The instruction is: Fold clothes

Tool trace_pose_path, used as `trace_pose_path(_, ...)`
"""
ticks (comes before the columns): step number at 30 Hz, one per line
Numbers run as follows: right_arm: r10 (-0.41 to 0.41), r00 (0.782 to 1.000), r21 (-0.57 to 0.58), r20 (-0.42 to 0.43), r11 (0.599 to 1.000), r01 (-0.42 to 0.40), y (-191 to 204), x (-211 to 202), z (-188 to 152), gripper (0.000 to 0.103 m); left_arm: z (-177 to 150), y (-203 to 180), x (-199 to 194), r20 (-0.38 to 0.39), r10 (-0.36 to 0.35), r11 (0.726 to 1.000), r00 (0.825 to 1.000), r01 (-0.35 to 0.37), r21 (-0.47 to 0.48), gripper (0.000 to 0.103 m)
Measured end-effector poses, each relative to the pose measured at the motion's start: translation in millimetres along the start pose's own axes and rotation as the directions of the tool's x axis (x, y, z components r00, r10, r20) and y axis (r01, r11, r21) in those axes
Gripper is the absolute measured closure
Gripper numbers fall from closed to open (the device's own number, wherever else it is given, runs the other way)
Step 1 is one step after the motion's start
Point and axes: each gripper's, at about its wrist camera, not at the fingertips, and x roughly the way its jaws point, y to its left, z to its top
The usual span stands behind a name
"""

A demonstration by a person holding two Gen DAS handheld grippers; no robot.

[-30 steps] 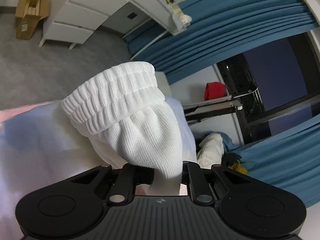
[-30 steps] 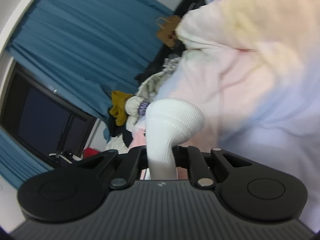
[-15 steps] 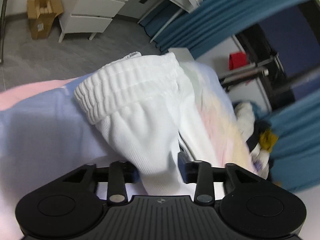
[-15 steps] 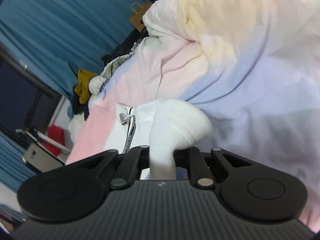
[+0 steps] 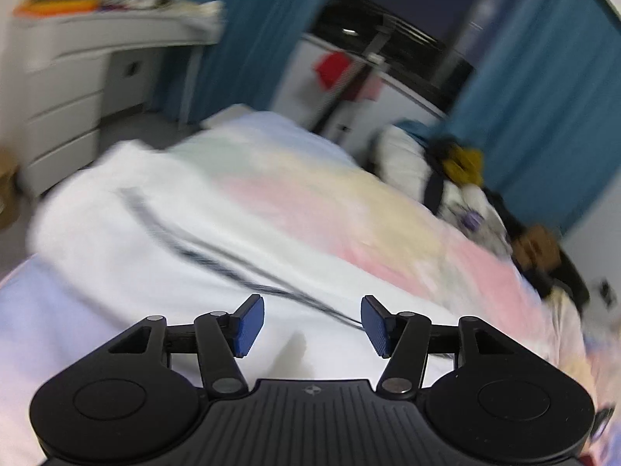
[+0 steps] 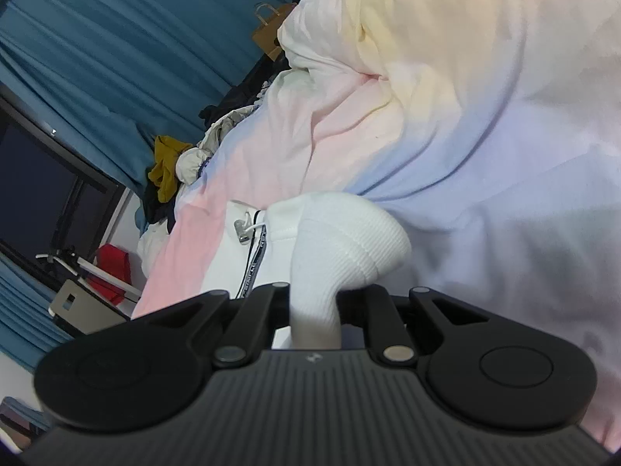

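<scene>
A white garment with a dark striped band lies spread on the pastel bedspread. My left gripper is open and empty just above it, blue pads apart. The left wrist view is blurred by motion. My right gripper is shut on the garment's white ribbed cuff, which bulges up between the fingers. Beside it the garment's body shows the striped band and a drawstring end.
The pastel bedspread is bunched into folds at the far side. A pile of clothes lies at the bed's end by blue curtains. A white drawer unit stands on the left. A paper bag is behind the bed.
My left gripper has let go of the ribbed waistband and opened; the garment now lies flat on the bed. The right gripper has kept its hold on the cuff and come lower.
</scene>
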Motion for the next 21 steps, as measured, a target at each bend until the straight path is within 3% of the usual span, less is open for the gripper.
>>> trace_pose_path(6, 0.017, 1.000, 0.030, -0.002, 0.999, -0.017, -3, 0, 0, 0.091, -38, -80, 68, -0.093, -0.066, 0.990, 0.994, 0.077, 0.120, 0.046)
trace_pose_path(10, 0.025, 1.000, 0.066, 0.001, 0.998, -0.025, -5, -2, 0, 0.091, -70, -113, 105, -0.137, -0.047, 0.972, 0.989, 0.077, 0.222, 0.048)
trace_pose_path(13, 0.022, 1.000, 0.068, 0.001, 0.997, -0.022, -5, -3, 0, 0.091, -91, -121, 122, -0.137, 0.003, 0.958, 0.991, 0.036, 0.283, 0.048)
trace_pose_path(21, 0.010, 1.000, 0.007, 0.023, 1.000, -0.010, 6, -4, -1, 0.091, -104, -122, 148, -0.126, 0.073, 0.920, 0.989, -0.018, 0.391, 0.050)
